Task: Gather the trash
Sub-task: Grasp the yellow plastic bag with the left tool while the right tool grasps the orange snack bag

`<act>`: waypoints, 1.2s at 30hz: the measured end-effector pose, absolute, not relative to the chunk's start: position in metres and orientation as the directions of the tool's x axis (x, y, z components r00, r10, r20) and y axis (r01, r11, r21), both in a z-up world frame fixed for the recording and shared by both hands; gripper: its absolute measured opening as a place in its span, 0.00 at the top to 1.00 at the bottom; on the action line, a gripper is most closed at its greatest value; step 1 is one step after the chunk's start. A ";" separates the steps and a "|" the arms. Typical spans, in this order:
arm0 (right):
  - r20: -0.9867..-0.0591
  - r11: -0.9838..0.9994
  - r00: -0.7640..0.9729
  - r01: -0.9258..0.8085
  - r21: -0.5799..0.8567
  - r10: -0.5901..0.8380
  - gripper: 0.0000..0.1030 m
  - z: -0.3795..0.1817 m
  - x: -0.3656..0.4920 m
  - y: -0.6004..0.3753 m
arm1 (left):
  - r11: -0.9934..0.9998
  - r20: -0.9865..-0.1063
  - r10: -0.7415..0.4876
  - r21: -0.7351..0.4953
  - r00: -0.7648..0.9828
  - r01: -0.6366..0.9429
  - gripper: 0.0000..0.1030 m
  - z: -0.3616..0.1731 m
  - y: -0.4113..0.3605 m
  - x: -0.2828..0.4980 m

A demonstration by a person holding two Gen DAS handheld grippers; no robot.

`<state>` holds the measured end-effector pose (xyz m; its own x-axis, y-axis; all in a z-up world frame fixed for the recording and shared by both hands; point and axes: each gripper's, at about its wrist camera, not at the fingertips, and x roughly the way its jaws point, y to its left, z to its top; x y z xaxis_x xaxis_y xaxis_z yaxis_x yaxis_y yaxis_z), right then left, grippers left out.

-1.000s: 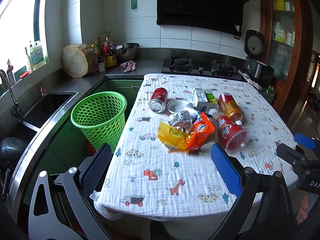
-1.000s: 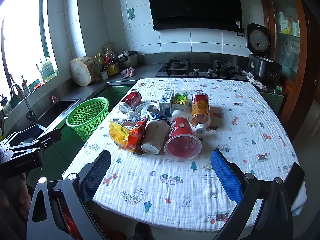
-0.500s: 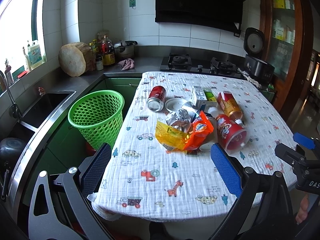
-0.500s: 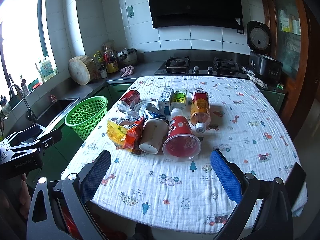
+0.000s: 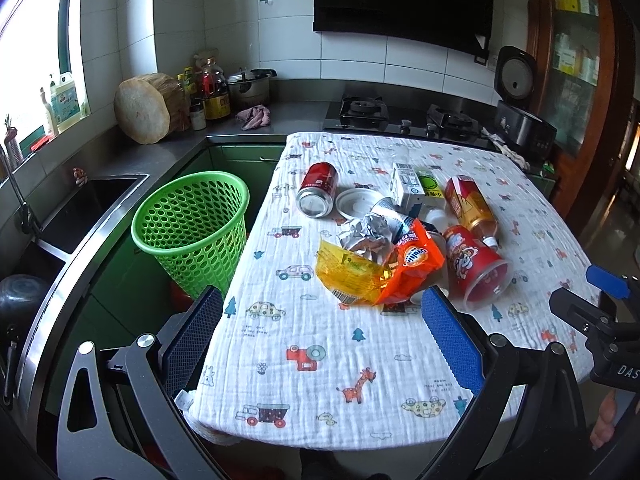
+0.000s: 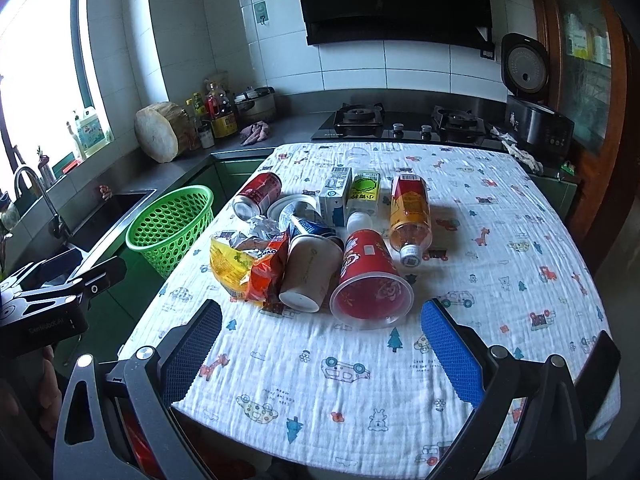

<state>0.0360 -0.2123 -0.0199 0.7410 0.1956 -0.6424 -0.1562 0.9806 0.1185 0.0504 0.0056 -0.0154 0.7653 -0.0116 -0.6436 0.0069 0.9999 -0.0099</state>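
Covering the kitchen table, a cartoon-print cloth (image 6: pixel 500 240) holds piled trash (image 6: pixel 320 248); 2 grippers, left gripper (image 5: pixel 324 332) and right gripper (image 6: pixel 320 332), hover spread wide, empty.

Left gripper (image 5: pixel 320 328): black metal arms, blue bumpy pads, round silver screws.
Right gripper (image 6: pixel 320 332): same black arms, blue pads, silver screws, white letters on its side.
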 end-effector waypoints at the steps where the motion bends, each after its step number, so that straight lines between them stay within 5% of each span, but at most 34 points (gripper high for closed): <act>1: -0.645 0.981 0.739 -0.156 0.118 0.196 0.06 -0.021 0.038 -0.212 | 1.000 -0.646 -0.013 -0.011 0.763 0.007 0.05 -0.016 0.006 0.052; 36: -0.718 0.988 0.679 -0.122 0.093 0.152 0.06 -0.046 0.103 -0.199 | 0.999 -0.734 -0.036 -0.025 0.678 0.026 0.05 -0.051 0.028 0.119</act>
